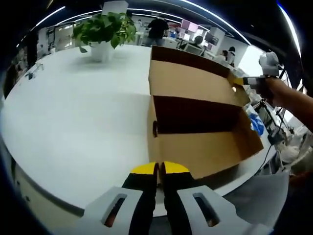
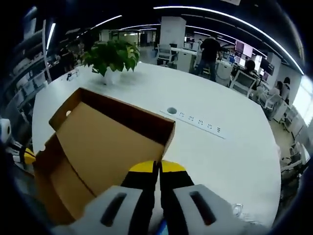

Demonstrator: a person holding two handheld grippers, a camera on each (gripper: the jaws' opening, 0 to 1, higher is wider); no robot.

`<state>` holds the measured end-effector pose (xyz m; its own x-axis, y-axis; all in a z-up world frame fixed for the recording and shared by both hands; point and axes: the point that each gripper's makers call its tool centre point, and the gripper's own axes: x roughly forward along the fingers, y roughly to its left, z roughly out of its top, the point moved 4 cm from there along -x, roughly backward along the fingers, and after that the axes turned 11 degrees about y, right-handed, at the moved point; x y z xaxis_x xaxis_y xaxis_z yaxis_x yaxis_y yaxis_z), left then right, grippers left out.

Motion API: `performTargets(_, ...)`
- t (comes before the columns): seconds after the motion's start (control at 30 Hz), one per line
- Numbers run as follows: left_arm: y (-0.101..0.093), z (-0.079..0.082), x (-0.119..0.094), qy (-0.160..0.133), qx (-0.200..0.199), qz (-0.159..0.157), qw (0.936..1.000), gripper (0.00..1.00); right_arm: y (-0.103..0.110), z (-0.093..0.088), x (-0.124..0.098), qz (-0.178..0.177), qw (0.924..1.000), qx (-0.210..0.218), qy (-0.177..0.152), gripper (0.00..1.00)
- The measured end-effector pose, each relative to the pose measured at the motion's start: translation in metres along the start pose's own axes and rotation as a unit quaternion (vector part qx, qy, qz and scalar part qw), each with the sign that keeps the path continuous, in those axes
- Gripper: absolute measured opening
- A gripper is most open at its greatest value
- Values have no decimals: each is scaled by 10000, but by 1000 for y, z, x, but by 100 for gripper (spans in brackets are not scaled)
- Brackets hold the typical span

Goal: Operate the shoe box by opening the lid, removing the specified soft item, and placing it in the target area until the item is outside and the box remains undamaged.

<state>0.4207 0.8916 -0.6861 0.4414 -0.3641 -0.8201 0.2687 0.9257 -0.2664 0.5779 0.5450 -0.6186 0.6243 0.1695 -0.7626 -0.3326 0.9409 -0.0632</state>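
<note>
Open-plan office, white table (image 1: 73, 112). The cardboard shoe box (image 1: 195, 147) lies on it near the edge, lid (image 1: 190, 81) folded back, interior apparently empty (soft item not visible). Left gripper (image 1: 160, 169) hovers at the box's front wall, jaws together; right gripper (image 2: 157, 167) likewise closed, above the lid. Risk: a closed jaw pressing could crease the thin wall. A potted plant (image 1: 103, 29) stands well apart.

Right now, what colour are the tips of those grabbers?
Yellow tips on black jaws, clearest on the left gripper in the left gripper view.
</note>
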Motion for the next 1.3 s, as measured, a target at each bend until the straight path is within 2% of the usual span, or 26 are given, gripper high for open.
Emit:
performTargets(0.07,-1,0,0,0,-33,-23,10000,0,2,-1,-4,-53,9999,-73,-46,0)
performTargets(0.17,-2,0,1,-17,-62,-44,10000,0,5,1,-12,-222,9979,-551,-243,0)
performTargets(0.3,-3,-1,1,-41,-77,-57,9999,0,10,1,-20,-286,9963,-686,-442,0)
performTargets(0.87,-6,-1,2,-54,-79,-83,9999,1,23,-6,-49,-284,9954,-701,-585,0)
performTargets(1.3,-8,-1,2,-73,-44,-117,9999,1,37,-24,-67,-225,9964,-616,-537,0)
